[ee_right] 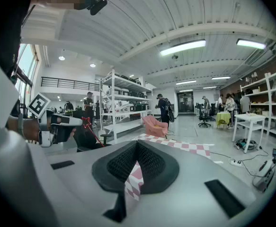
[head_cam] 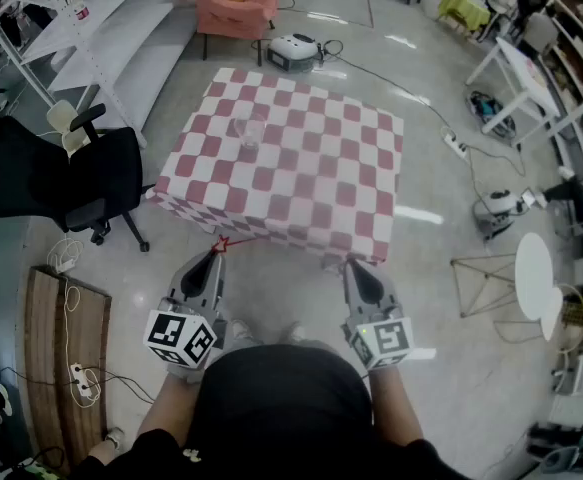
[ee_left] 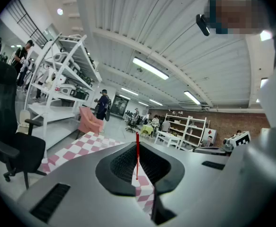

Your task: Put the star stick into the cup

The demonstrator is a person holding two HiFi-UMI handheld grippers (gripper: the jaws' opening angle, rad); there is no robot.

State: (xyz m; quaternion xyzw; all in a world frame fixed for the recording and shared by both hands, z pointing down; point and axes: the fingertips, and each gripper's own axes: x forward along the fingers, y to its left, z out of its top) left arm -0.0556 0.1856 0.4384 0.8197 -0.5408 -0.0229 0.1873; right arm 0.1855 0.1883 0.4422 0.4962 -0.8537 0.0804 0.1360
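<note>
Left gripper clamps the red star stick upright, seemingly ready to carry it to the clear cup at 12 o'clock on the checkered table. Right gripper waits closed, empty. Its view alone catches the star end side-on

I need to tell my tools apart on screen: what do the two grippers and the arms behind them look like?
Both the left gripper and the right gripper are grey, tapering shells with black mesh-textured pads. Each carries a white cube printed with black square markers. The person wears a black top.
</note>
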